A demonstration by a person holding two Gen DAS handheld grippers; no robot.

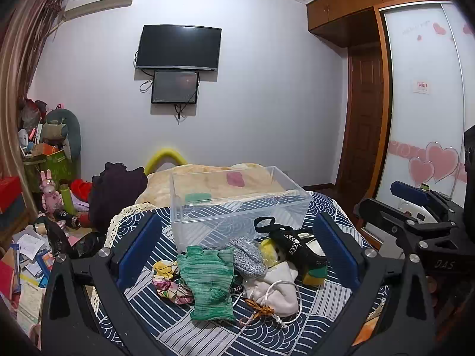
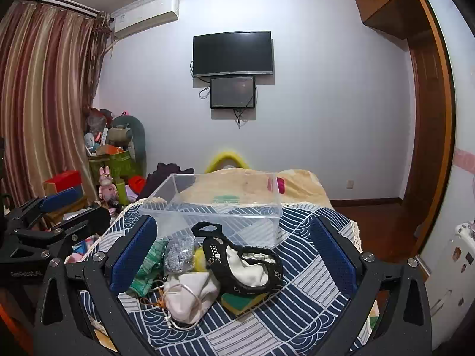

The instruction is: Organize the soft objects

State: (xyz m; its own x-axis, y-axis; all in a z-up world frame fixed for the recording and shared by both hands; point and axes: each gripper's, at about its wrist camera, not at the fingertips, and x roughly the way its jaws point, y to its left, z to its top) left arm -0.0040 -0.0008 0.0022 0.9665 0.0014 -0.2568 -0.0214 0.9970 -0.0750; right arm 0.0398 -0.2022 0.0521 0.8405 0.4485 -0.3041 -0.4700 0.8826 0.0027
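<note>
A pile of soft things lies on the blue-and-white patterned cloth point(image 1: 166, 320): a green knit glove point(image 1: 207, 281), a grey knit piece point(image 1: 248, 256), a floral cloth point(image 1: 166, 281), a white drawstring pouch point(image 1: 276, 292), a black studded bag point(image 1: 292, 246) and a yellow-green sponge point(image 1: 314, 276). Behind them stands an empty clear plastic box point(image 1: 237, 204). My left gripper point(image 1: 237, 255) is open, its blue pads either side of the pile. My right gripper point(image 2: 234, 261) is open too, around the pouch point(image 2: 190, 296), the bag point(image 2: 243, 264) and the box point(image 2: 219, 207).
A beige blanket point(image 1: 207, 178) covers the bed behind the box. Clutter of toys, boxes and papers point(image 1: 44, 207) fills the floor at left. A wardrobe point(image 1: 421, 103) and a door stand at right. The right gripper's body point(image 1: 415, 225) shows at the left view's right edge.
</note>
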